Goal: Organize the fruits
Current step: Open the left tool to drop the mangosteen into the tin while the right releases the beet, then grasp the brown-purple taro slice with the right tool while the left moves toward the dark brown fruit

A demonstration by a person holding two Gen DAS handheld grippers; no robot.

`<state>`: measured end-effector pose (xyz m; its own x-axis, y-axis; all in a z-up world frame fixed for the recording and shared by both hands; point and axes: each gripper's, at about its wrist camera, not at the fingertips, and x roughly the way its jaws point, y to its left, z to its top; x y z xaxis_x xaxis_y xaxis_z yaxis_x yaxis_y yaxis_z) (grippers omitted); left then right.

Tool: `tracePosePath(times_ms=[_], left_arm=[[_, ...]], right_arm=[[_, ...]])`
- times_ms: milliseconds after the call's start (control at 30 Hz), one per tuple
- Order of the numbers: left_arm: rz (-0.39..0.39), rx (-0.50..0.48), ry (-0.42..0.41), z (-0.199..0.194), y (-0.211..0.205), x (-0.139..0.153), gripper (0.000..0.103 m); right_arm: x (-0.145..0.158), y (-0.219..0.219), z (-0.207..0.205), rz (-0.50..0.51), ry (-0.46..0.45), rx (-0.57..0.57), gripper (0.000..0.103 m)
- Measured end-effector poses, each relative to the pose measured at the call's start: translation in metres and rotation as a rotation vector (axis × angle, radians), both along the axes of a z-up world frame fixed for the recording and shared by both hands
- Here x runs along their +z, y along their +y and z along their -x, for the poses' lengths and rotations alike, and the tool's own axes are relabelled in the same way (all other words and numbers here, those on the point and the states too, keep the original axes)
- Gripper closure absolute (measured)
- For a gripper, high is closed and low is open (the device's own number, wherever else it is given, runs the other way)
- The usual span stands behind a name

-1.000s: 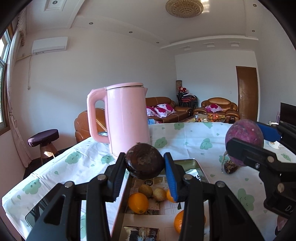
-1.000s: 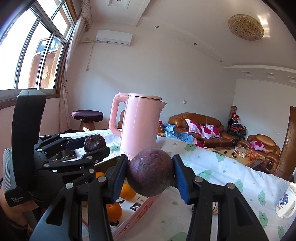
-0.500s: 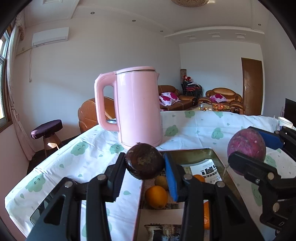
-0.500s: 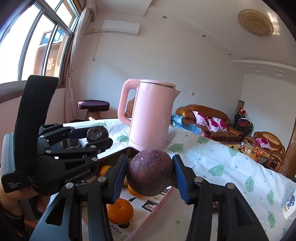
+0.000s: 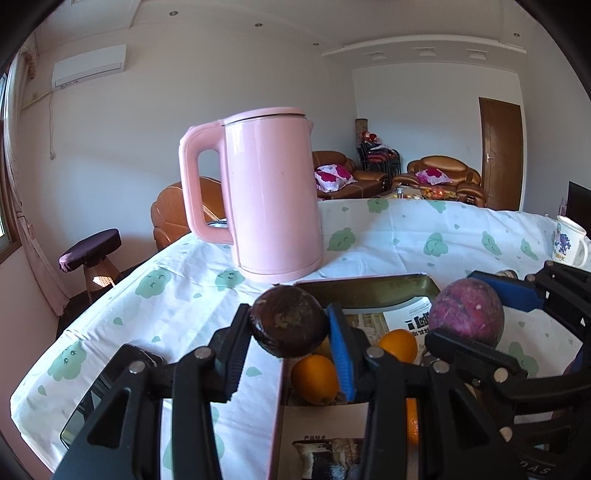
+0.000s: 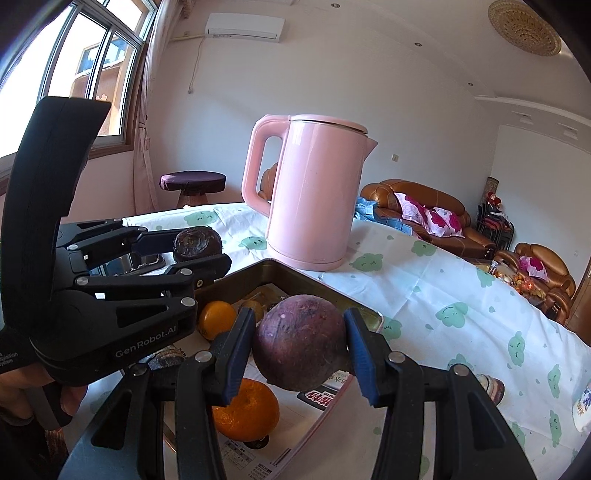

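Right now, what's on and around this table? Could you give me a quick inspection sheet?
Surface: table under a white cloth with green prints.
Job's things: tray lined with paper, holding oranges; dark fruit and purple fruit held above it.
Clutter: pink kettle behind the tray; mug at the far right.
Grippers: left gripper shut on the dark fruit; right gripper shut on the purple fruit.
Cables: nothing seen on the table.
Surroundings: stool, sofas, window, air conditioner, door.
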<state>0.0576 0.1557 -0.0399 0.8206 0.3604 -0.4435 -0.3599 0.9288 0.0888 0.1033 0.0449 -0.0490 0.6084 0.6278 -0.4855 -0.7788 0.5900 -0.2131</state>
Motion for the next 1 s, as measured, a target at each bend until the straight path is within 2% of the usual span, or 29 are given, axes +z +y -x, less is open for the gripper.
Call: tracePosePath(times_ms=[633, 767, 900, 1000], left_arm=[[0.003, -0.019, 0.066, -0.007, 0.000, -0.006, 0.058], [0.004, -0.003, 0.049, -0.003, 0.001, -0.004, 0.036], [0.022, -0.025, 0.015, 0.003, -0.004, 0.003, 0.027], [0.024, -0.046, -0.022, 0.008, -0.012, 0.012, 0.026]], right_arm=[[-0.008, 0.006, -0.003, 0.045, 0.056, 0.025, 0.052], [-0.005, 0.003, -0.001, 0.047, 0.041, 0.018, 0.051], [0.006, -0.010, 0.002, 0.028, 0.020, 0.007, 0.048], [0.017, -0.030, 0.000, 0.030, -0.011, -0.031, 0.044]])
